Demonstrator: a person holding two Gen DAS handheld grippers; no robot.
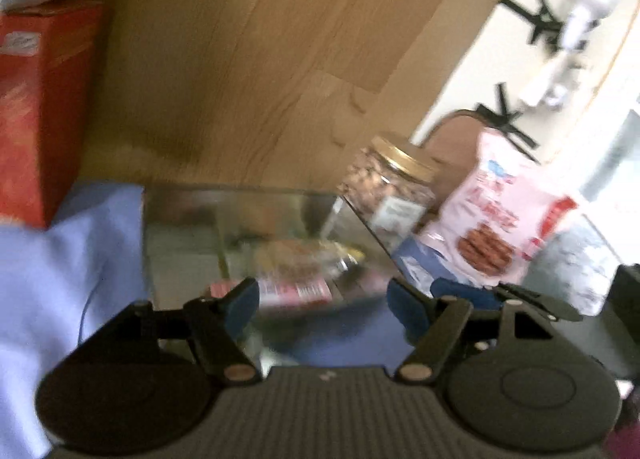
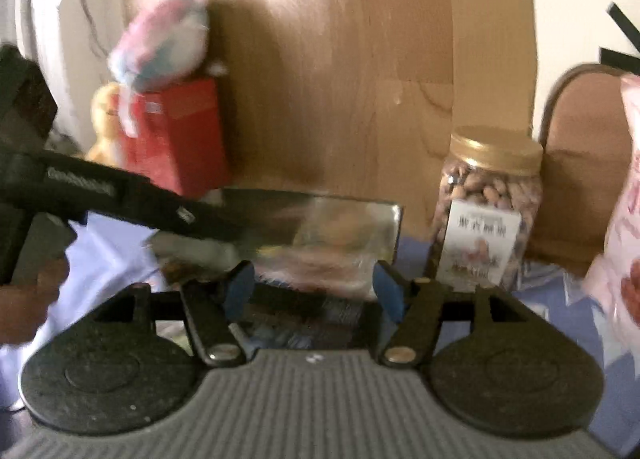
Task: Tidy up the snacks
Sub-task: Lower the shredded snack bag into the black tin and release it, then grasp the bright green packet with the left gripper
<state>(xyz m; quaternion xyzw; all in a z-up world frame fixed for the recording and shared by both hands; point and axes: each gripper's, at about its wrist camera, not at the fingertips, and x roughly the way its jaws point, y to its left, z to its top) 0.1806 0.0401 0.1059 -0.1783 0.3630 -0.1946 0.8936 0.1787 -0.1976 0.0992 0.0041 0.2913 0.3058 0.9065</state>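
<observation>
A clear plastic bin (image 1: pixel 188 219) sits on the blue cloth with snack packets (image 1: pixel 296 283) inside; it also shows in the right wrist view (image 2: pixel 384 219). My left gripper (image 1: pixel 322 301) is open and empty just before the bin. My right gripper (image 2: pixel 314 291) is open and empty at the bin's near edge. A nut jar with a gold lid (image 1: pixel 394 183) stands right of the bin, also in the right wrist view (image 2: pixel 486 211). A pink snack bag (image 1: pixel 500 227) stands beside it. The views are blurred.
A red box (image 1: pixel 40 107) with a soft toy on top stands at the left, also in the right wrist view (image 2: pixel 176 135). A wooden panel (image 1: pixel 280 59) rises behind. The other gripper's black body (image 2: pixel 80 187) crosses the left side.
</observation>
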